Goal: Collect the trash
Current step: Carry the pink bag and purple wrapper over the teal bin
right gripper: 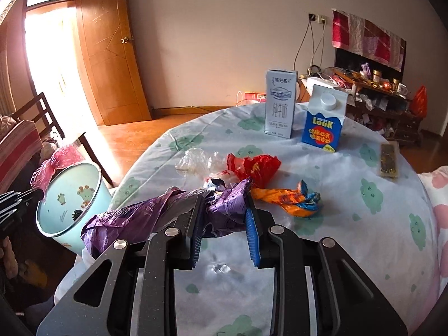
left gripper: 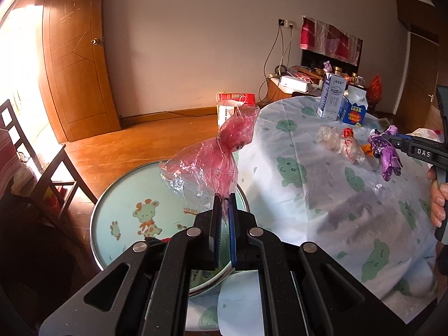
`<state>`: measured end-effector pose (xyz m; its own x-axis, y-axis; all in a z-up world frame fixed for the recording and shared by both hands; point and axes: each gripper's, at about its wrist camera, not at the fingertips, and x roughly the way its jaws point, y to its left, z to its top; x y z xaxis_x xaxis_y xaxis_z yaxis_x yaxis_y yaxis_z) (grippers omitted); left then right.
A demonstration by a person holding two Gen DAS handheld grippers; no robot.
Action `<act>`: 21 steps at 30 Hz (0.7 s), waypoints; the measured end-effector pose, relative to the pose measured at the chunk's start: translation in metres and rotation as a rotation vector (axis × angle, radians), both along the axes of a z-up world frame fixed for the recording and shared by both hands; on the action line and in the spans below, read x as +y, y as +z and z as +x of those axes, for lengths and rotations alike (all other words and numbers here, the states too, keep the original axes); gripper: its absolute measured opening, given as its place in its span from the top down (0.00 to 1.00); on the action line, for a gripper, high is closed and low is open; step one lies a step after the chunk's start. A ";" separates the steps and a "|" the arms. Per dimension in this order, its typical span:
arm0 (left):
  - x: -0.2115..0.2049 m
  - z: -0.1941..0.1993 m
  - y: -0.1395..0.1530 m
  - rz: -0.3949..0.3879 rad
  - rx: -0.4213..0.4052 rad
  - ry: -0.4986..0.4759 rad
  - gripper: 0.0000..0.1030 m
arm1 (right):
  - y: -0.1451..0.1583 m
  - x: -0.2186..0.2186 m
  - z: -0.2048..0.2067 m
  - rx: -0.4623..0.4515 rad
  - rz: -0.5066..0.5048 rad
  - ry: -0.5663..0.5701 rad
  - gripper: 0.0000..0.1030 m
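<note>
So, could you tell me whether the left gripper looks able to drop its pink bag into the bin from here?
Probably yes: the left gripper holds the pink bag right over the open bin, with nothing between.

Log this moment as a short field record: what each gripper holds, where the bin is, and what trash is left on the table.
left gripper: shut on red plastic bag, above the bin
right gripper: shut on purple wrapper
bin: pale blue, beside the table
left on table: clear plastic, red wrapper, orange wrapper, two cartons
</note>
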<state>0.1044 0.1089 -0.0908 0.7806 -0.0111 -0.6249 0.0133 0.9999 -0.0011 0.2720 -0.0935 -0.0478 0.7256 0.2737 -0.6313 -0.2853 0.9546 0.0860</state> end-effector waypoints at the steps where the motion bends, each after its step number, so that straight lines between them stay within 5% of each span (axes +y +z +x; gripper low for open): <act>1: 0.003 -0.001 0.000 0.000 0.001 0.008 0.96 | 0.001 0.007 0.002 -0.003 0.001 0.008 0.73; 21: 0.053 -0.010 -0.010 0.012 0.024 0.122 0.96 | -0.002 0.108 0.026 -0.034 -0.051 0.126 0.72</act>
